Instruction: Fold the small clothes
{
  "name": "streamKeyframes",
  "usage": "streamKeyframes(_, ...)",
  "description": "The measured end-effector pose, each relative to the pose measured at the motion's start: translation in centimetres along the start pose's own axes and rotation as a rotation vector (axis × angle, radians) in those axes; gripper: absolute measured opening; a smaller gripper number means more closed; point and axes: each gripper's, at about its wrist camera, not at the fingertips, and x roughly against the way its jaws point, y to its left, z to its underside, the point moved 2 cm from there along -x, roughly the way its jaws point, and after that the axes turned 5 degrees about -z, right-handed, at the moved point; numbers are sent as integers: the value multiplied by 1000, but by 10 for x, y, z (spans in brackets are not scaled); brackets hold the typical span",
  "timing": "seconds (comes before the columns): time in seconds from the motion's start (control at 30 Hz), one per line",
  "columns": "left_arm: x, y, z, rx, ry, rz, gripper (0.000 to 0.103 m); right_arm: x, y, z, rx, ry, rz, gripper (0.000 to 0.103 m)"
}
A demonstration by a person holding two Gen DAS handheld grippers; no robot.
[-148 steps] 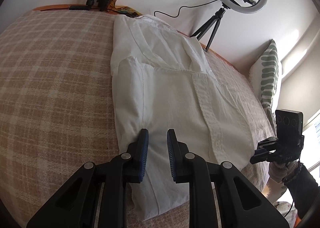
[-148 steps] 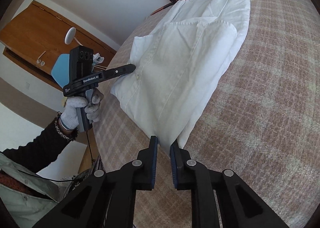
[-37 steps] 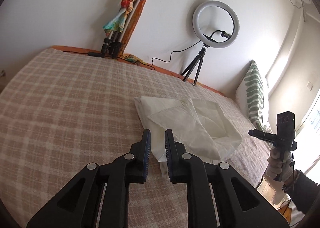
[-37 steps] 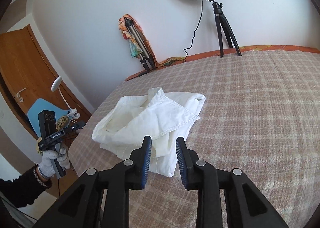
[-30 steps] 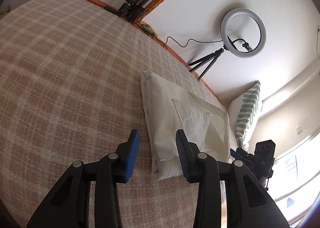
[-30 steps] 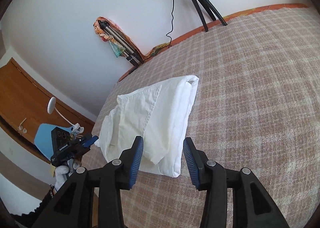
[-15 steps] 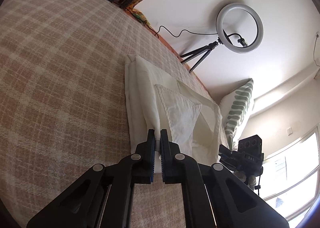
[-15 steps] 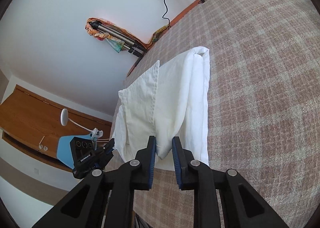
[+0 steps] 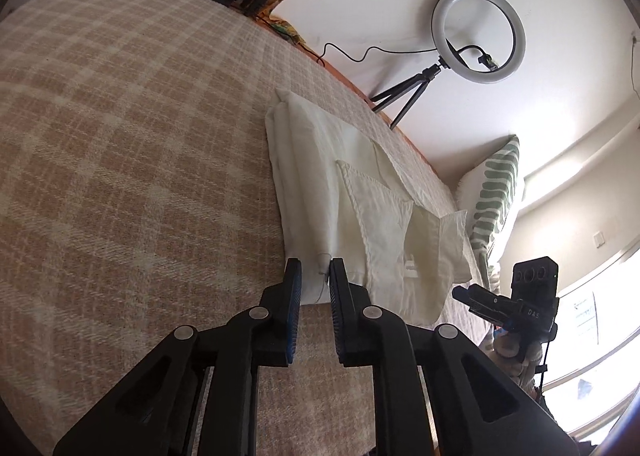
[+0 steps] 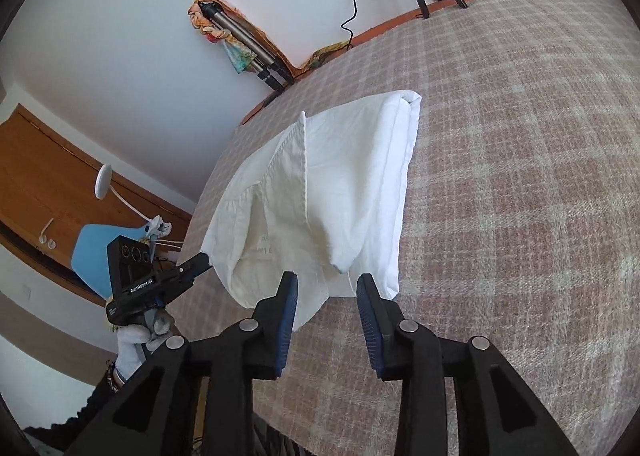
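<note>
A white garment (image 9: 360, 208) lies folded into a thick rectangle on the plaid bed cover (image 9: 120, 136). My left gripper (image 9: 315, 268) is at its near left corner. Its jaws are opening, a narrow gap shows, and the cloth edge lies loose between the tips. In the right wrist view the garment (image 10: 328, 184) is nearest its right corner. My right gripper (image 10: 327, 284) is opening wide there, straddling the cloth edge without pressing it. Each gripper also shows in the other's view, held by a gloved hand (image 10: 132, 344).
A ring light (image 9: 478, 40) on a small tripod stands at the bed's far edge. A green-striped pillow (image 9: 498, 188) lies to the right. Folded tripods (image 10: 248, 44) lean on the wall. A wooden door (image 10: 48, 176) and a blue chair (image 10: 96, 252) are left of the bed.
Half a second ago both grippers were pinched on the garment's near edge; now both have opened and the edge lies on the bed. Earlier the shirt lay longer; it is now folded over.
</note>
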Motion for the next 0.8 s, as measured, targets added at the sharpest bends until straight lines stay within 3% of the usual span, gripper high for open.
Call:
streamKeyframes(0.1,11,-8,2,-40,-29,-12,12,-3,3,9,-5,2,-64,44)
streamKeyframes(0.3,27,-38,-1,-152,-104,-25,12,-43,10,18,-10,56,-67,43)
streamKeyframes(0.37,24,-45,-3,-175,-102,-31,12,-58,13,20,-9,83,-51,32)
streamKeyframes(0.4,22,-48,-4,-184,-100,-37,12,-65,14,21,-19,98,-64,15)
streamKeyframes(0.43,21,-50,-6,-192,-96,-38,12,-68,14,23,-39,105,-81,6)
streamKeyframes(0.5,19,-55,-9,-208,-95,-42,12,-65,15,23,-82,87,-135,3)
streamKeyframes(0.57,20,-63,-11,-238,-106,-46,12,-54,19,23,-155,56,-263,3)
streamKeyframes(0.63,16,-73,-14,-277,-110,-50,12,-50,21,28,-178,48,-306,3)
streamKeyframes(0.67,12,-77,-15,-293,-109,-57,12,-56,19,33,-185,75,-278,3)
streamKeyframes(0.77,-12,-88,-15,-360,-57,-78,13,-78,14,44,-90,149,-56,8)
streamKeyframes(0.8,-21,-89,-13,-366,-33,-85,13,-80,13,47,-67,166,-36,12)
